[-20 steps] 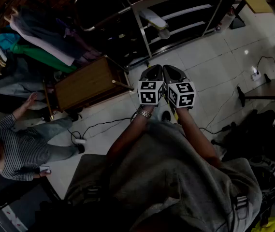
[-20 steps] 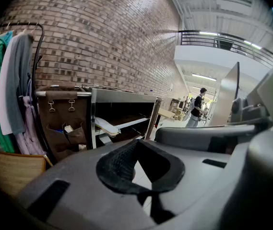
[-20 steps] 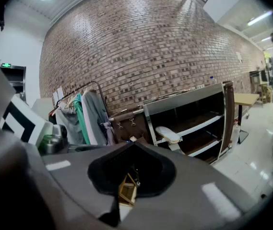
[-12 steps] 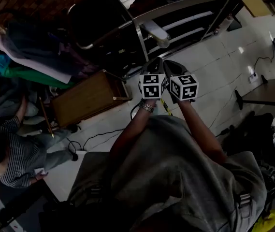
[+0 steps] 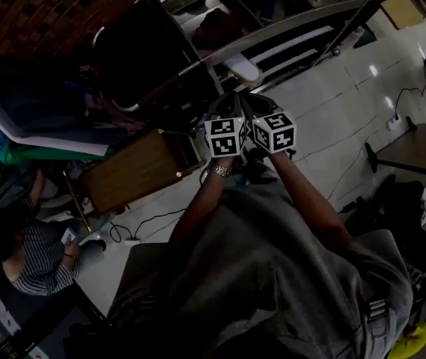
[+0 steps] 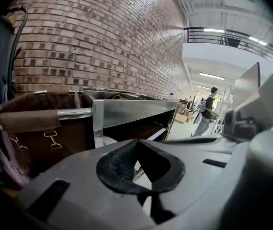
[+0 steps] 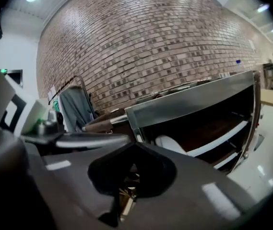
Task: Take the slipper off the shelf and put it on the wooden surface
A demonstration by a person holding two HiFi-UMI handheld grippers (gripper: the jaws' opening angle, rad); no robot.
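Note:
A white slipper [image 5: 242, 69] lies on a rail of the metal shelf [image 5: 302, 22]; the right gripper view shows the slipper [image 7: 171, 145] inside the dark shelf, just beyond the jaws. The wooden surface [image 5: 134, 170] stands low to the left of the shelf. Both grippers are held side by side in front of the shelf, below the slipper. My left gripper [image 5: 226, 105] is shut with nothing in it, and in its own view the left gripper [image 6: 136, 142] points at the shelf's steel corner. My right gripper [image 5: 256, 102] is shut and empty too, the right gripper [image 7: 135, 144] aimed at the shelf post.
Clothes [image 5: 40, 126] hang on a rack at the left over the wooden surface. A person [image 5: 37, 256] sits on the floor at lower left, with cables [image 5: 145, 219] nearby. A dark table [image 5: 418, 152] stands at the right. A brown bag [image 6: 45, 123] hangs beside the shelf.
Both grippers have moved up and slightly left, closer to the shelf and the slipper. The view has swung upward, showing more of the shelf top. The seated person shifted.

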